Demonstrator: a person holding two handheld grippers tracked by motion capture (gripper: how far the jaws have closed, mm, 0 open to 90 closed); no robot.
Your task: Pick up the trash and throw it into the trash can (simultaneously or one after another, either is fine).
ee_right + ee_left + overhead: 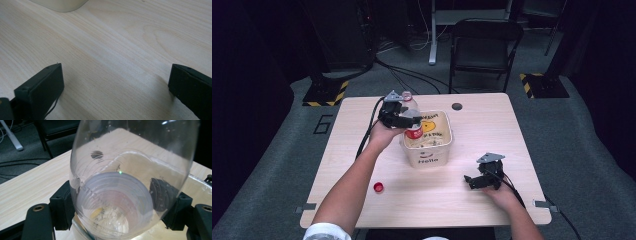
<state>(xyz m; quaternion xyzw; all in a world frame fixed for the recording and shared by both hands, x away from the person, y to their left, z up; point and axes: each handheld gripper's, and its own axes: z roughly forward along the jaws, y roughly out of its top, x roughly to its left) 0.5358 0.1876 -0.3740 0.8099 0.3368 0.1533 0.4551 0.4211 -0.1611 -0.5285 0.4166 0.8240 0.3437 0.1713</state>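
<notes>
Left gripper [404,119], upper centre-left of the high view: clamped on a clear plastic bottle with a red label band [411,116]. Bottle looks about upright or slightly tilted, cap off, open neck up. Its lower end sits over the left rim of a cream square plastic tub printed "Hello" with a yellow graphic inside [428,156], centre of frame. Can't tell whether the bottle base touches the tub floor.

Left gripper view: same clear plastic bottle [130,177] takes up most of the frame, seen through its wall. Black pads [62,205] press on both flanks at lower left and lower right, so the grip is firm. Tub rim [200,181] shows at right edge, light wood tabletop [32,185] at left, dark round grommet hole seen distorted through the plastic.

Right gripper [477,181], lower right of the high view: resting low on the table, well apart from the tub, jaws spread, nothing between them. Right gripper view confirms: two black jaws at lower left and lower right, bare wood grain [112,62] between, tub corner [60,5] at top left.

Small red screw cap [378,187] lies on the table lower left of the tub, near the left forearm, well apart from both grippers.
</notes>
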